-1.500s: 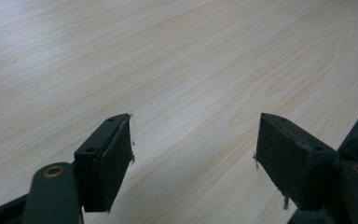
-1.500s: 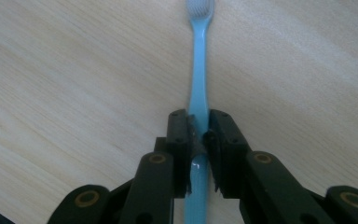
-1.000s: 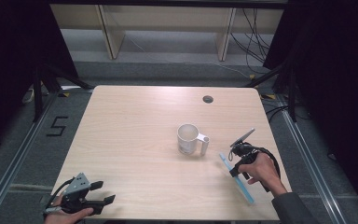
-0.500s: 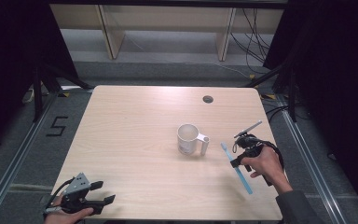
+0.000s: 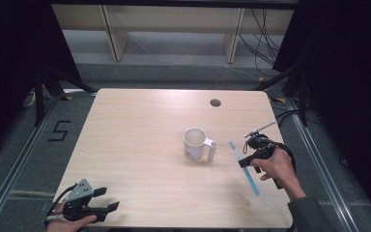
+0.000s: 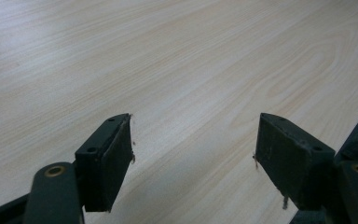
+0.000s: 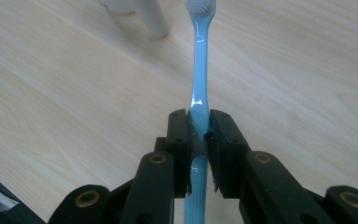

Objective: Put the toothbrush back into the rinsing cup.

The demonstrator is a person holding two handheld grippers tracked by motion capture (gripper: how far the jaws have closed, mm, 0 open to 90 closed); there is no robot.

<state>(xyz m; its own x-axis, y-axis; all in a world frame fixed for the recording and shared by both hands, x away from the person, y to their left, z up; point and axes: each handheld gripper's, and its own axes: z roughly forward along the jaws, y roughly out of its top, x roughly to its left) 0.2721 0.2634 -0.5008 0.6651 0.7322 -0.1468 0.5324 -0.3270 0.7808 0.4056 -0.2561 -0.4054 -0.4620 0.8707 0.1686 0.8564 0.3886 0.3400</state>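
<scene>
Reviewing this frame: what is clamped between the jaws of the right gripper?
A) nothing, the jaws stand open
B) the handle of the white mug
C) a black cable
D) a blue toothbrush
D: the right gripper is shut on the blue toothbrush at its handle, while the white mug stands apart on the table.

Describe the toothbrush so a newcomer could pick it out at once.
Start at the wooden table and find the white mug near its middle. Just right of the mug, the right tool is shut on a toothbrush, bristle end toward the mug. It is the one slim, light blue thing there.
</scene>
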